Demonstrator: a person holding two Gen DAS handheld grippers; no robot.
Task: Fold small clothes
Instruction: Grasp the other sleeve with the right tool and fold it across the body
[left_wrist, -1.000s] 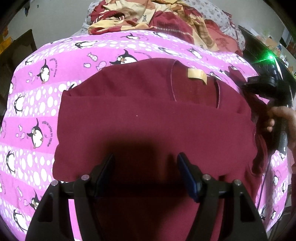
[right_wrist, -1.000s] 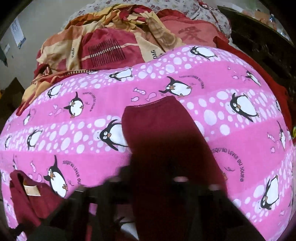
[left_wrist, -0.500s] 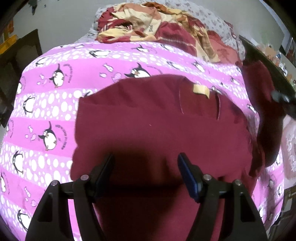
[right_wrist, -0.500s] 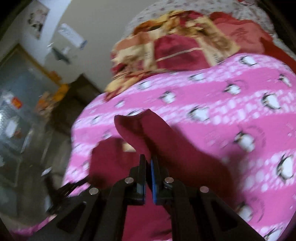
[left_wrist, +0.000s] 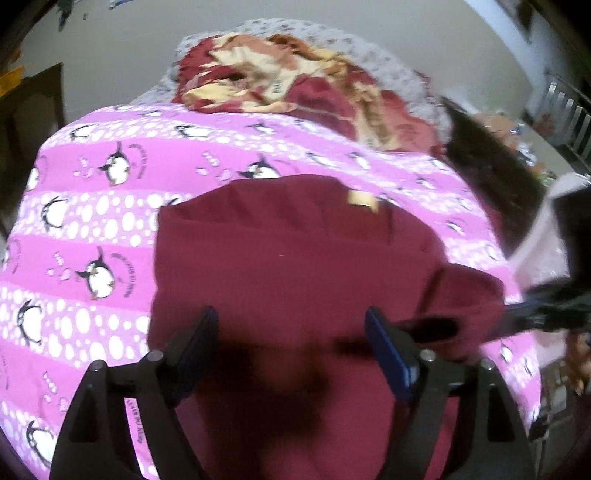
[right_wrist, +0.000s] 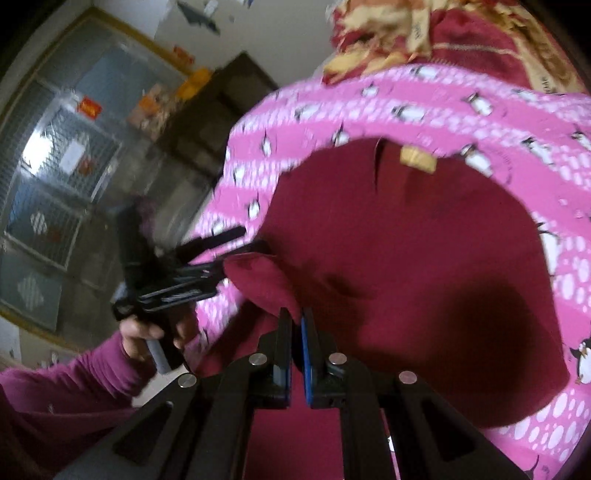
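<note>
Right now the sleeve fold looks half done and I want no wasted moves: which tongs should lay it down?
Right. The right tongs are shut on the maroon sleeve, already carried over the maroon shirt. The left tongs hang open above the shirt body, gripping nothing.

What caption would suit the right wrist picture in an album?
Right gripper pinching a sleeve of the maroon shirt over the penguin-print pink blanket, open left gripper alongside.
</note>
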